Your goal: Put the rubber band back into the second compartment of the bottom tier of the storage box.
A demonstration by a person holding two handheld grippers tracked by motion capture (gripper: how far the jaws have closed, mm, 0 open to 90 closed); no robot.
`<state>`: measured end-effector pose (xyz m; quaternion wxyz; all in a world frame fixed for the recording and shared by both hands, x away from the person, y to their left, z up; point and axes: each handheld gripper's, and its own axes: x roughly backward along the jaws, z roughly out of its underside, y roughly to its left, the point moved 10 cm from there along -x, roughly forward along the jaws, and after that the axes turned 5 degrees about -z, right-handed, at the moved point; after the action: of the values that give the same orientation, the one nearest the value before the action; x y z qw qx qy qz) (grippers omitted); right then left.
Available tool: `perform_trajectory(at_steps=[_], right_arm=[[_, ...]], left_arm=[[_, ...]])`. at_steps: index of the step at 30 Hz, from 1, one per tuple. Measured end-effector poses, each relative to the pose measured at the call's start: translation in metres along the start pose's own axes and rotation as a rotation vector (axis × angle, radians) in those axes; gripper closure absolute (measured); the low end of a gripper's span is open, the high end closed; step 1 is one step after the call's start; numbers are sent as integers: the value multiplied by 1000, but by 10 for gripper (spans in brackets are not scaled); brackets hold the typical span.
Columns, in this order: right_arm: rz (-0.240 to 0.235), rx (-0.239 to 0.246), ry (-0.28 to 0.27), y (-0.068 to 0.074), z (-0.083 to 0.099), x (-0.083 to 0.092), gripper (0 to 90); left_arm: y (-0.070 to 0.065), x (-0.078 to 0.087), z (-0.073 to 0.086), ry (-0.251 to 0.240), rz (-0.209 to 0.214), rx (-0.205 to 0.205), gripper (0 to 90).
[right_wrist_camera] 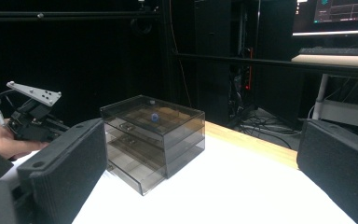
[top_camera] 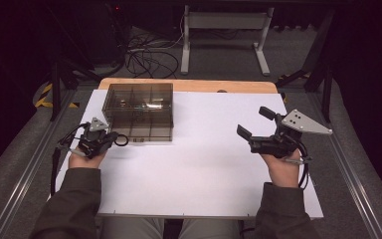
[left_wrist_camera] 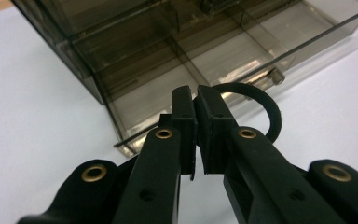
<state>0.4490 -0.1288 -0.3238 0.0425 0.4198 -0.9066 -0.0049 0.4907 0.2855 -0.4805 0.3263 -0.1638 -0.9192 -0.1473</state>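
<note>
Nearest the person, the left gripper [top_camera: 110, 138] is held low over the white counter [top_camera: 204, 169]. Its fingers [left_wrist_camera: 186, 116] are pinched on a black ring [left_wrist_camera: 268, 109], which is fixed to the bottom drawer [left_wrist_camera: 177, 88] of a smoky clear drawer box [top_camera: 139, 109]. That drawer is pulled out a little. The right gripper [top_camera: 255, 123] is held well apart from the box, on the other side of the counter, with its fingers [right_wrist_camera: 70, 158] spread wide and nothing between them. Farther back, a wooden edge [top_camera: 189, 84] is seen, and dark cables [top_camera: 144, 59] on the floor.
</note>
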Motion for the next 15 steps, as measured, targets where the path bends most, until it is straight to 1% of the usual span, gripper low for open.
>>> perform_trajectory(at_steps=[6,7,8,12,13,14,15], right_arm=[[-1,2,0,1,-1,0,25],[-2,1,-1,1,-1,0,25],[-2,2,-1,1,-1,0,25],[-2,2,-6,1,-1,0,26],[-2,1,-7,1,-1,1,26],[0,-1,-6,0,-1,1,26],[1,-1,-7,0,-2,1,26]], left_arm=[[-3,-3,-9,-13,-1,3,858],[-3,-4,-10,-17,-5,-4,857],[-4,-4,-11,-17,-3,3,857],[-7,-8,-17,-22,-2,-6,857],[-8,-9,-18,-22,3,-1,857],[-9,-11,-19,-18,-1,-12,857],[-10,-13,-20,-15,-5,-12,857]])
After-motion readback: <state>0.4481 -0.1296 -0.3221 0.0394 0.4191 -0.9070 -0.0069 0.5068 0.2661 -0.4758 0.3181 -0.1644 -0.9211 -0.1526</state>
